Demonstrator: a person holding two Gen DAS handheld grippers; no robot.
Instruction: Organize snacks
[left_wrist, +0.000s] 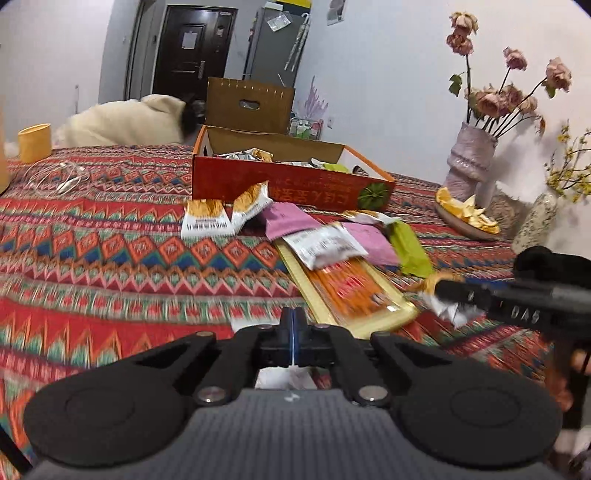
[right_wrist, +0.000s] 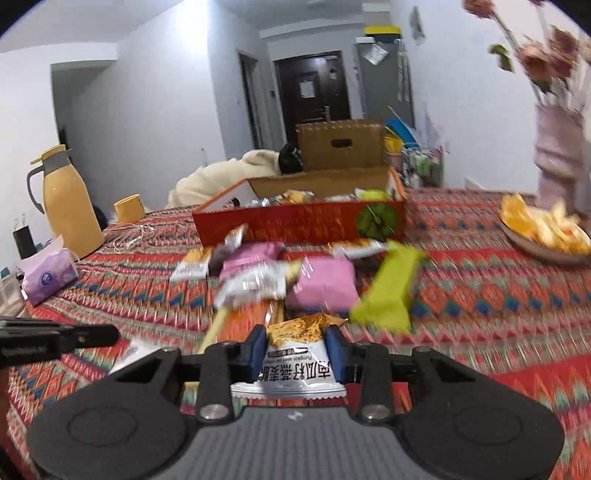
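**Two fingers clenched, one snack packet in the right**

The right gripper (right_wrist: 295, 356) had its blue-padded fingers (right_wrist: 257, 352) pressed against the two sides of a pumpkin-seed snack packet (right_wrist: 297, 360), white below and orange-brown on top, held clear above the patterned bench (right_wrist: 480, 295). In the left wrist view the same gripper came in from 3 o'clock with that packet at its tip, blurred.

The left gripper (left_wrist: 293, 325) had its fingers clenched fully together. A scrap of white wrapper (left_wrist: 284, 378) showed just behind and under them; whether it was pinched I could not tell.

The red snack box (left_wrist: 288, 184) stood open at 12 o'clock from both grippers, its cardboard flap up at the back, several wrapped snacks already inside. Loose snacks lay on the cloth in front of it: two white-and-orange packets (left_wrist: 207, 218) just beside its front wall at 11 o'clock, pink packets (right_wrist: 325, 282), a green packet (right_wrist: 391, 291) at 1 o'clock from the right gripper, a white-and-brown sachet (left_wrist: 325, 247), and a long flat orange pack (left_wrist: 347, 291) running under them toward the left gripper.

A plate of orange peel (left_wrist: 467, 219) sat at 2 o'clock near a pink vase (left_wrist: 467, 162) of dried roses. A yellow thermos jug (right_wrist: 70, 206), a yellow cup (right_wrist: 129, 208) and a purple tissue pack (right_wrist: 50, 278) stood at 10 o'clock in the right wrist view.
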